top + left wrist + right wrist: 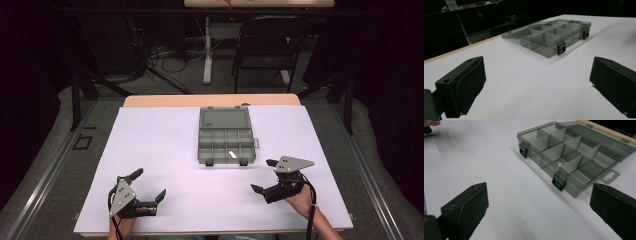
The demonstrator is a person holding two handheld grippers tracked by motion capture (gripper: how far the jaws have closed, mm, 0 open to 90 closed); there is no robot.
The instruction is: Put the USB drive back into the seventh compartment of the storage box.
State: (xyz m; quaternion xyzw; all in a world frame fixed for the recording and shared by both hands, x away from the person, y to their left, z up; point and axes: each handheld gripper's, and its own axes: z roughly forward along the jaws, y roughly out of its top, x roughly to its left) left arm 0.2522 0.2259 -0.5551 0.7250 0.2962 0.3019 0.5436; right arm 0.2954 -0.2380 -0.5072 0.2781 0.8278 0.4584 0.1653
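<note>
A translucent grey compartment box [220, 159] lies open in the middle of the white tabletop, its lid [224, 118] folded flat behind it. Two black latches sit on its front wall. A small pale piece [232, 154] lies in a front compartment, and the right gripper view shows it as the pale piece [560, 165]. My left gripper [149, 184] rests open at the near left, well short of the box [541, 48]. My right gripper [264, 175] is open at the near right, close to the box's front corner [541, 160]. Nothing is between either pair of jaws.
A white sheet [165, 150] covers the table, with a wooden edge [210, 100] showing at the far side. Beyond it stand a black folding chair [265, 45] and a white table leg [207, 55], with cables on the floor.
</note>
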